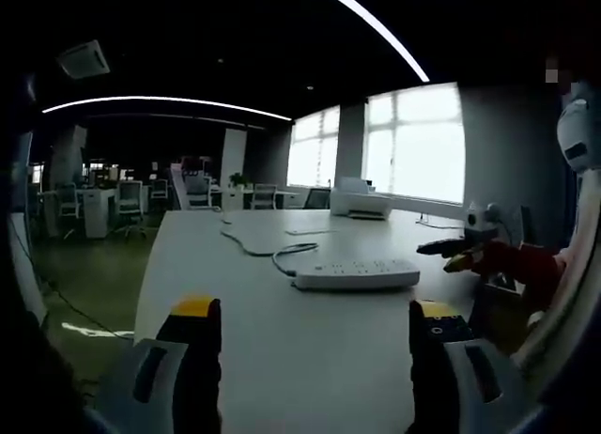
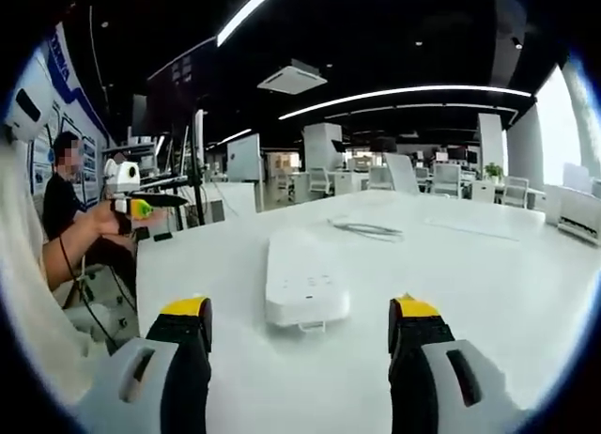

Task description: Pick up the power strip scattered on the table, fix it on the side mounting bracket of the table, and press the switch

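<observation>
White power strip [image 2: 306, 286] lies flat on the pale surface [image 2: 488, 265], just ahead of the right gripper [image 2: 300, 326], untouched; its cable [image 1: 268, 246] trails away behind. Left gripper [image 1: 315, 335] hangs farther off. Both sets of jaws apart, empty. Risk: smooth low casing may slide on the surface when pinched, and cable drag could twist it.

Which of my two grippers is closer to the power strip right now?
The right gripper: the power strip lies just beyond its open jaws. From the left gripper the strip lies farther up the table.
</observation>
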{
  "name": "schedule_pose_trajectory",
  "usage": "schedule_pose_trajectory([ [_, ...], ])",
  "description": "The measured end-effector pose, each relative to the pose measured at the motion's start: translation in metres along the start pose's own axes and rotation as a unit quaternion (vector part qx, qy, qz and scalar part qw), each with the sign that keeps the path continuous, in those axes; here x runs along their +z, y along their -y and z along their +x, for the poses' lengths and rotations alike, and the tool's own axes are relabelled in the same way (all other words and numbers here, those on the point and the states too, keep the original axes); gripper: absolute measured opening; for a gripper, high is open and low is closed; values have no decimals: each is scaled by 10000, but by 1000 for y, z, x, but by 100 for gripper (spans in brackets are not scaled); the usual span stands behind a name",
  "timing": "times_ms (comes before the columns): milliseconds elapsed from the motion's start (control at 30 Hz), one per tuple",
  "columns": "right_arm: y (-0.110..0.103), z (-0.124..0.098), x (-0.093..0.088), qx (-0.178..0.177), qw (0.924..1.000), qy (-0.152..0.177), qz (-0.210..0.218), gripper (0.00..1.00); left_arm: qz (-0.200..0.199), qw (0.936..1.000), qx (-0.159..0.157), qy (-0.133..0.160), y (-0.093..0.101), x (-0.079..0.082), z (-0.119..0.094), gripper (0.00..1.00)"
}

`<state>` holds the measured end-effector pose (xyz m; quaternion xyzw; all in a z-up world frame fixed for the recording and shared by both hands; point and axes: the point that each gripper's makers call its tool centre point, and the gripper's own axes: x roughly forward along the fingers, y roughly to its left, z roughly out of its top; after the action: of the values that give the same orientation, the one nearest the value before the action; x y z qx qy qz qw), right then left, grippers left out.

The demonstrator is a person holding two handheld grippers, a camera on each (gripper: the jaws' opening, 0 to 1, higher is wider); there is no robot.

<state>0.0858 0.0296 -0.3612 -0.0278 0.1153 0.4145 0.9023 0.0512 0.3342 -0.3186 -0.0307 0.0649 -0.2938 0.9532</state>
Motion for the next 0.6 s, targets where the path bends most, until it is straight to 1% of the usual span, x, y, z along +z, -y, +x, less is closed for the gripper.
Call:
schedule_pose_trajectory([
  [233, -1, 7, 0, 65, 10000, 16, 6, 73, -24, 10000, -34, -47, 3, -4, 1, 86],
  [600, -2, 16, -1, 117, 9999, -15, -11, 73, -14, 10000, -19, -68, 3, -4, 1, 86],
])
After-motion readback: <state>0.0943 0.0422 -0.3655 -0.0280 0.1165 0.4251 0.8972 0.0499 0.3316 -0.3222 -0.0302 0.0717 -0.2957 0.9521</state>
